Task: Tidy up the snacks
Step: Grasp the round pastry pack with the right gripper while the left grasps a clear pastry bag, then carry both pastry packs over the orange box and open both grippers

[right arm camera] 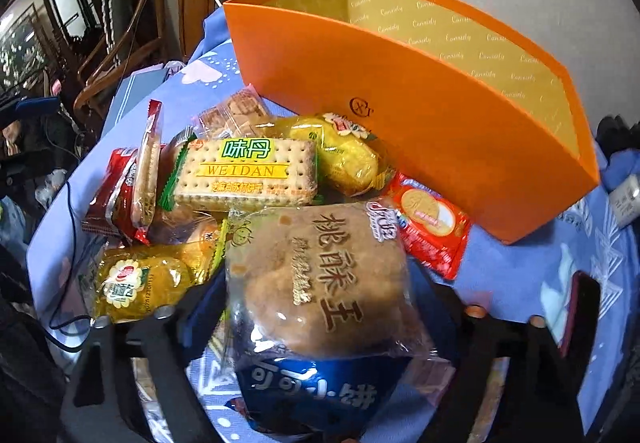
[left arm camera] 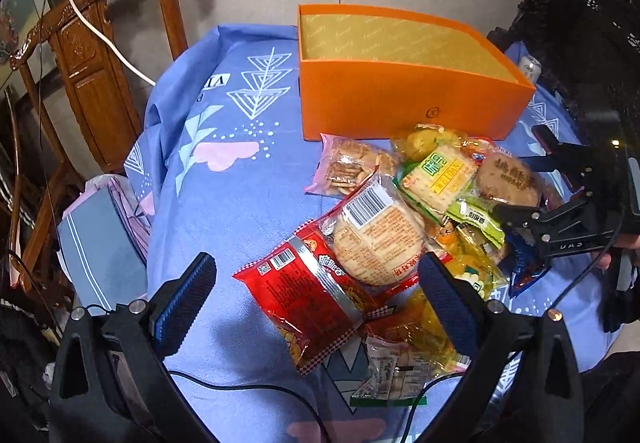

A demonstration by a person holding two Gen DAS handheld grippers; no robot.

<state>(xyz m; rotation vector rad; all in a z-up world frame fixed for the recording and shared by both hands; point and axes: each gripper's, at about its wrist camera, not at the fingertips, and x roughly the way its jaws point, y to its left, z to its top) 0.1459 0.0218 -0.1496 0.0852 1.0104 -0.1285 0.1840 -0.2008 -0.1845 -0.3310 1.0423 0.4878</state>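
A pile of snack packets lies on the blue cloth in front of an empty orange box, which also shows in the right wrist view. My left gripper is open, its fingers either side of a red packet and a round cracker packet, not closed on them. My right gripper reaches into the pile from the right. In the right wrist view a brown walnut-cake packet and a blue packet sit between its fingers, hiding the tips. A Weidan cracker packet lies behind.
Carved wooden chairs stand at the left of the table, with folded cloth on one seat. Dark carved furniture is at the right. A drink can stands behind the box. A cable runs across the near cloth.
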